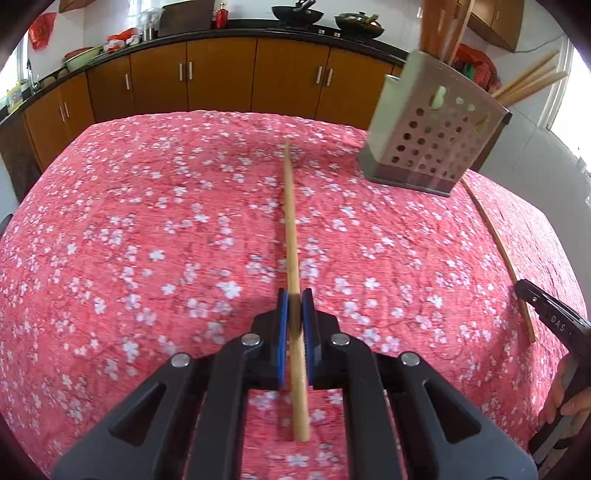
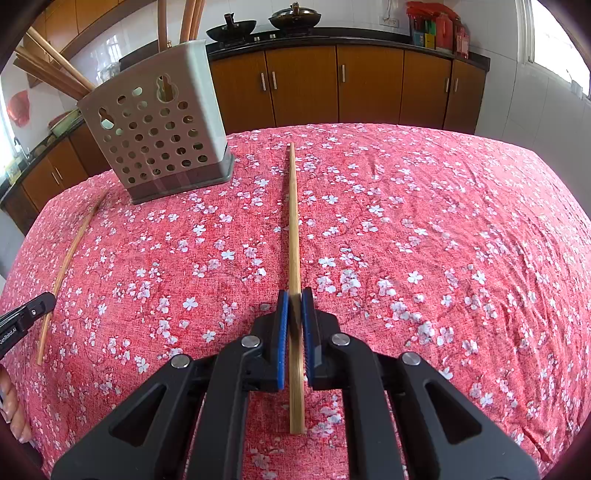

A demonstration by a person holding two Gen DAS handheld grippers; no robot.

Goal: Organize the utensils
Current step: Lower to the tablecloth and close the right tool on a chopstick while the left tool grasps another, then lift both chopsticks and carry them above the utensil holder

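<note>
My left gripper point(image 1: 294, 301) is shut on a wooden chopstick point(image 1: 291, 229) that points forward over the pink floral tablecloth. My right gripper point(image 2: 294, 301) is shut on a second wooden chopstick point(image 2: 293, 221), also pointing forward. A perforated beige utensil holder point(image 1: 432, 129) with several chopsticks in it stands at the far right in the left wrist view, and at the far left in the right wrist view point(image 2: 159, 125). Each gripper shows at the edge of the other's view, the right gripper point(image 1: 517, 290) and the left gripper point(image 2: 51, 301), each with its chopstick beside the holder.
The table point(image 1: 147, 221) is covered with a pink flowered cloth. Brown kitchen cabinets point(image 1: 221, 74) run behind it, with woks point(image 1: 297, 13) on the counter. A window is at the far right in the right wrist view point(image 2: 554, 33).
</note>
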